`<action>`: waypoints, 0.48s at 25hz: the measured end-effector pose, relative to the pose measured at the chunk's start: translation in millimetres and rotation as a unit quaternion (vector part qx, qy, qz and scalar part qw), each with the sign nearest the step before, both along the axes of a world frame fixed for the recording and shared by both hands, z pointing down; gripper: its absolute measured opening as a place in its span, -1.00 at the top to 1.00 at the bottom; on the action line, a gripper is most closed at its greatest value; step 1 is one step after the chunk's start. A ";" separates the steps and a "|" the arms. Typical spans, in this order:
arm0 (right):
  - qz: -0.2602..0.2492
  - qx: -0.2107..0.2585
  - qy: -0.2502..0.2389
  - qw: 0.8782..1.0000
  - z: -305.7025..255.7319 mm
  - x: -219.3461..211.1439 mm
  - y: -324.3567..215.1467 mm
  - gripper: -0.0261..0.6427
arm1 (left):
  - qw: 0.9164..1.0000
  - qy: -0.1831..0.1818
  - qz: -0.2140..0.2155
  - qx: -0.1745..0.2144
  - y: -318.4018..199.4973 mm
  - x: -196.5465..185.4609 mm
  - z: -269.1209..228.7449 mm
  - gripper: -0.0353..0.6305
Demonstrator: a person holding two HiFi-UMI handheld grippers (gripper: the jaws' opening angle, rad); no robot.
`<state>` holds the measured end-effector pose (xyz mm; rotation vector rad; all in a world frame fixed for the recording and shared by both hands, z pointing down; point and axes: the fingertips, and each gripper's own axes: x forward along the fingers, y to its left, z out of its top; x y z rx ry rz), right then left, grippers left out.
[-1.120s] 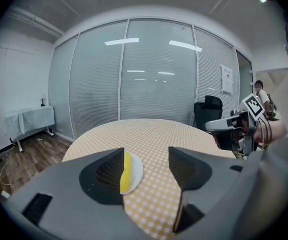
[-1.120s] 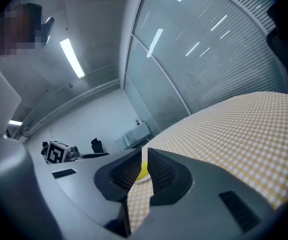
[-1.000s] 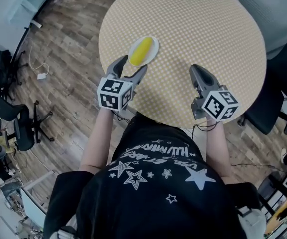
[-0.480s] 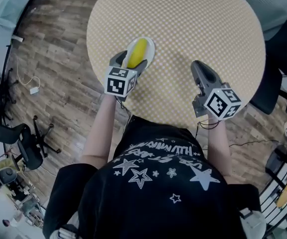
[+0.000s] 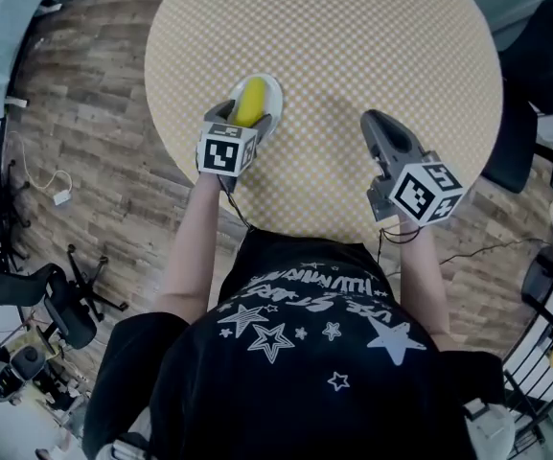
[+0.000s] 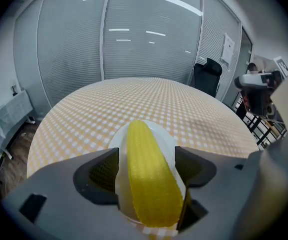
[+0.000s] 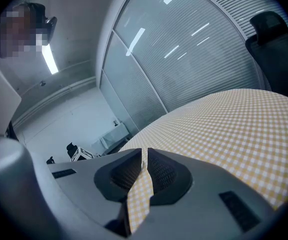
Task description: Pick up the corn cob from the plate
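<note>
Checked yellow round table (image 5: 372, 56) bears a white plate (image 6: 167, 138) with the corn cob (image 6: 148, 184); left gripper (image 6: 146, 159) straddles it, jaws wide; right gripper (image 7: 144, 153) hovers closed, empty

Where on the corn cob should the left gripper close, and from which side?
Its thick middle, from above: the corn cob lies lengthwise on the plate, in line with the open left gripper, so the jaws straddle its rounded long sides.
</note>
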<state>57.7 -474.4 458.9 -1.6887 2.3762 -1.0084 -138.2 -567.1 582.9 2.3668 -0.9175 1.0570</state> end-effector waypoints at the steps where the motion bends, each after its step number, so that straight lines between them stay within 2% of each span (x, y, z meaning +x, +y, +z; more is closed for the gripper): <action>1: 0.002 -0.001 -0.001 1.000 0.2 2.4 0.6 0.78 | 1.000 -0.007 0.001 -0.005 0.5 1.1 3.3 -0.17; 4: 0.012 -0.003 -0.001 1.000 1.0 10.5 3.6 0.78 | 1.000 -0.025 0.003 -0.016 1.9 4.3 11.8 -0.17; 9: 0.021 -0.003 -0.001 1.000 -0.3 17.1 9.0 0.78 | 0.999 -0.023 -0.003 -0.022 2.3 2.9 13.4 -0.15; 12: 0.025 -0.002 -0.004 1.000 -0.5 20.2 12.1 0.78 | 0.999 -0.031 -0.012 -0.020 1.8 -1.1 15.4 0.10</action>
